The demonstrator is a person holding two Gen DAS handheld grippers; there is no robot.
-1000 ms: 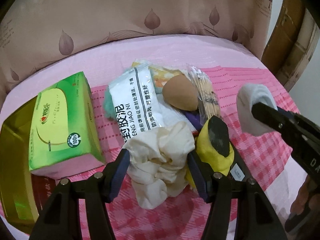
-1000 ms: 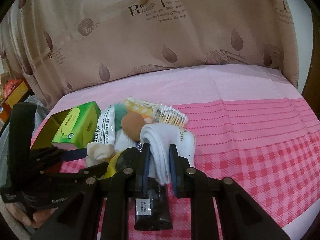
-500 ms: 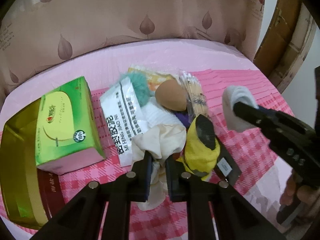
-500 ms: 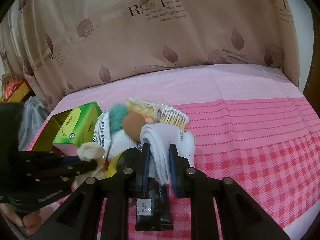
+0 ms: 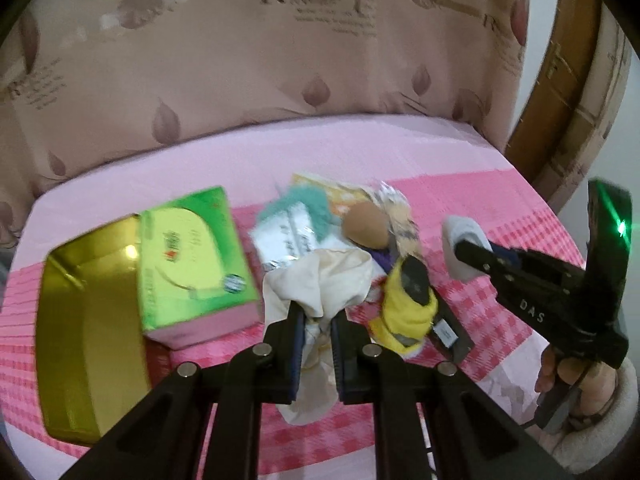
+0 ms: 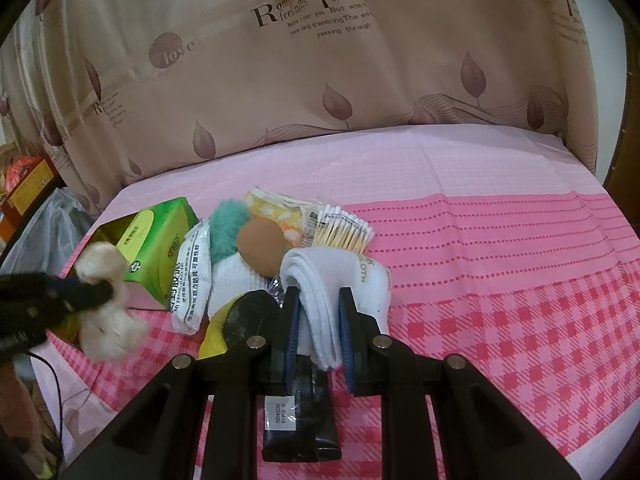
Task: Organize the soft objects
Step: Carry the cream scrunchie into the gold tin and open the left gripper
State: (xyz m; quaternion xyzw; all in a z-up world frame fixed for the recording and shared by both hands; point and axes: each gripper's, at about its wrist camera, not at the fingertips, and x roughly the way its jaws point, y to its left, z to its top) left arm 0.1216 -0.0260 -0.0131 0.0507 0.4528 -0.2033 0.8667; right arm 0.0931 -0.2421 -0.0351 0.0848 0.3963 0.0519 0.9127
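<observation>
The cream cloth (image 5: 320, 280) hangs pinched in my left fingers (image 5: 298, 344), lifted beside the green tissue box (image 5: 192, 264). My right fingers (image 6: 290, 340) clamp the folded white sock (image 6: 336, 288) above the pink checked tabletop (image 6: 500, 280), near the brown sponge (image 6: 262, 246).

1. The beige leaf-patterned curtain (image 6: 320, 52) carried the brown words "Romantic feelings" and, on round badges, "love".
2. The folded white cotton sock (image 6: 352, 280) bore the letters "LOTH" down its side.
3. The black plastic body of the right gripper (image 5: 532, 312) showed "DAS" in white.
4. A white sticker on the flat black packet (image 6: 296, 420) read "20240220".
</observation>
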